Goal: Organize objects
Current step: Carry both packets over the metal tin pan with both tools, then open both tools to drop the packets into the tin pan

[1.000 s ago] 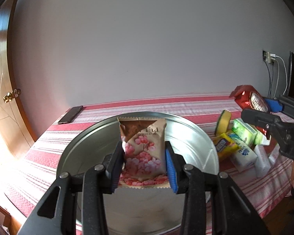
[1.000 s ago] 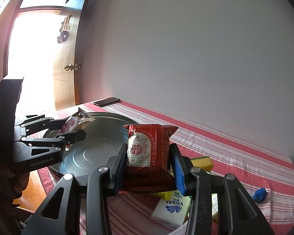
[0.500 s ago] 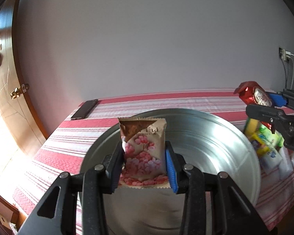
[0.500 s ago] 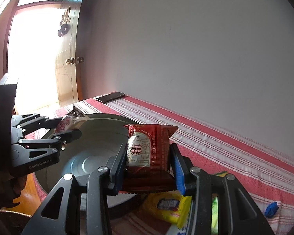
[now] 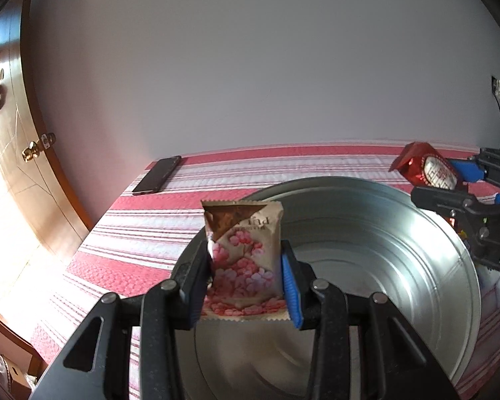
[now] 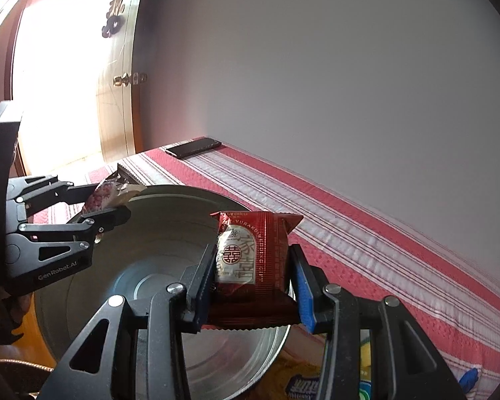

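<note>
My left gripper (image 5: 246, 283) is shut on a beige snack packet with pink flowers (image 5: 245, 256) and holds it above the near left part of a round metal basin (image 5: 426, 250). My right gripper (image 6: 251, 286) is shut on a red snack packet (image 6: 253, 253) and holds it above the basin's right side (image 6: 156, 233). The red packet (image 5: 428, 168) and right gripper also show at the right of the left wrist view. The left gripper with the pink packet (image 6: 108, 193) shows at the left of the right wrist view.
The basin stands on a red and white striped tablecloth (image 5: 250, 166). A black phone (image 5: 158, 175) lies at the far left corner by the wall. Yellow and other small packets (image 6: 303, 383) lie beside the basin on the right. A wooden door (image 6: 116, 83) is at the left.
Both grippers have moved over the basin with their packets. The pile of small packets has slid out of the left wrist view.
</note>
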